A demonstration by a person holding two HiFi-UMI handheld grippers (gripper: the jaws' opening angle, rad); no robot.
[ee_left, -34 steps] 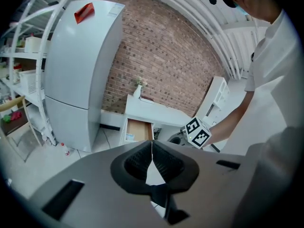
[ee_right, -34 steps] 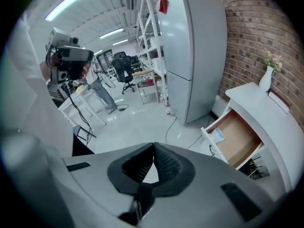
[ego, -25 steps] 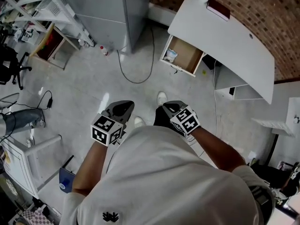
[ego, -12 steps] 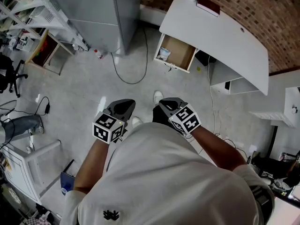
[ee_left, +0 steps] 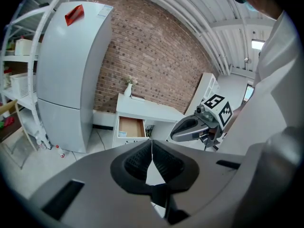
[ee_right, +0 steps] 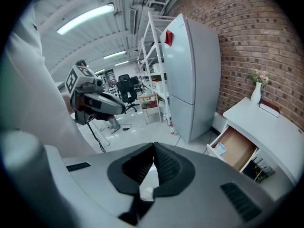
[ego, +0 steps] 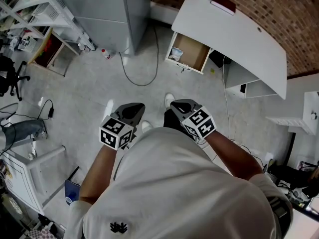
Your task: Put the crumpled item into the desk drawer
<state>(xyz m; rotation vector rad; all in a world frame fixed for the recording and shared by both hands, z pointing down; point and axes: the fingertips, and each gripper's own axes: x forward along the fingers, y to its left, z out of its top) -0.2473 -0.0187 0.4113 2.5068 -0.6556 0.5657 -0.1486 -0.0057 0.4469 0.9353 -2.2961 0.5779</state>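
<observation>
Head view: at 6 o'clock we hold the left gripper [ego: 130, 111] and right gripper [ego: 183, 107], each with jaws pressed together. At 12 o'clock, the crumpled item [ego: 174, 54] lies in the open desk drawer [ego: 193, 53].

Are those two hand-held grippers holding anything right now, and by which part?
Nothing. Both the left hand-held gripper and the right hand-held gripper have jaws closed, empty.
</observation>
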